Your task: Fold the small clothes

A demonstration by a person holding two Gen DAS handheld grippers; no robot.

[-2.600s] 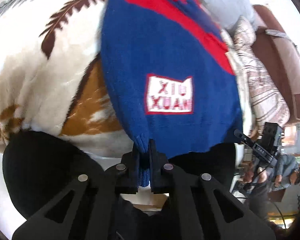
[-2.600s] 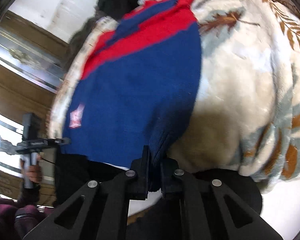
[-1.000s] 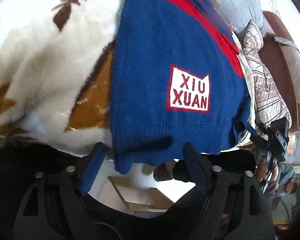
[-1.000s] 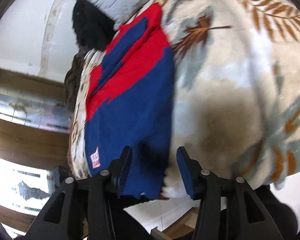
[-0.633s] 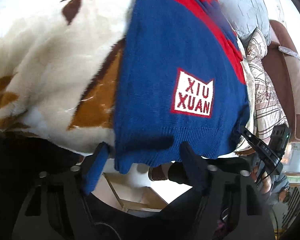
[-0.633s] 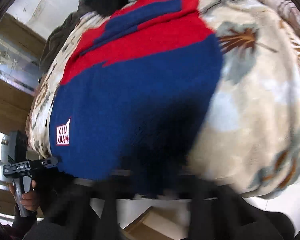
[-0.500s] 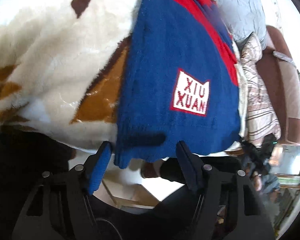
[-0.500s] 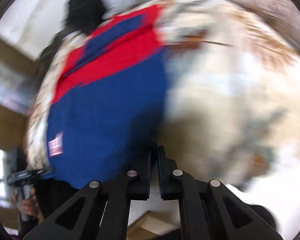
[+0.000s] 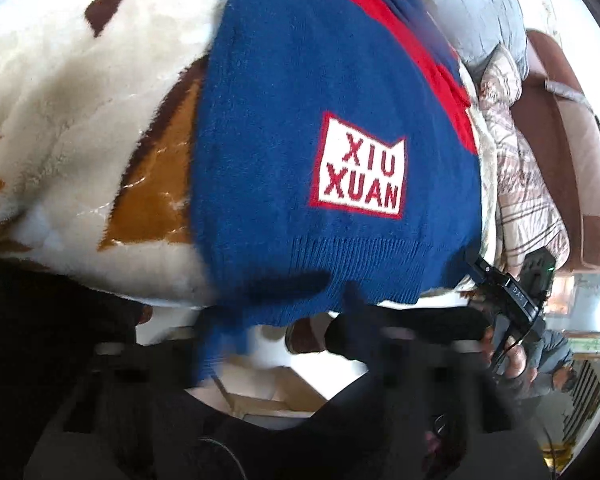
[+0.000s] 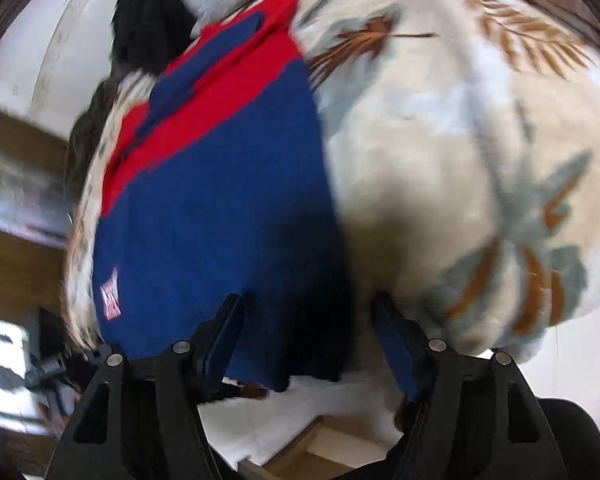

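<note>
A blue knit sweater (image 9: pixel 300 120) with a red top and a white "XIU XUAN" patch (image 9: pixel 360 168) lies flat on a cream plush blanket (image 9: pixel 80 120), its ribbed hem hanging over the near edge. My left gripper (image 9: pixel 284 332) is motion-blurred at the hem's left corner. Its jaws are closing, still apart, with the hem between them. In the right wrist view the sweater (image 10: pixel 220 200) fills the left half. My right gripper (image 10: pixel 310 340) is at its bottom right corner, jaws opening, and the pads are clear of the hem between them. A hand holds that gripper (image 9: pixel 508 300) in the left wrist view.
A grey quilted pillow (image 9: pixel 460 0), a striped cover (image 9: pixel 528 200) and a brown armchair (image 9: pixel 572 140) lie beyond the sweater's right side. A black garment (image 10: pixel 148 20) sits at the blanket's far end. Pale floor and a person's dark trousers lie below the blanket's edge (image 10: pixel 480 340).
The left jaws have narrowed around the hem and now blur. The right gripper, shut half a second ago, has opened wide, and its view swung across the sweater.
</note>
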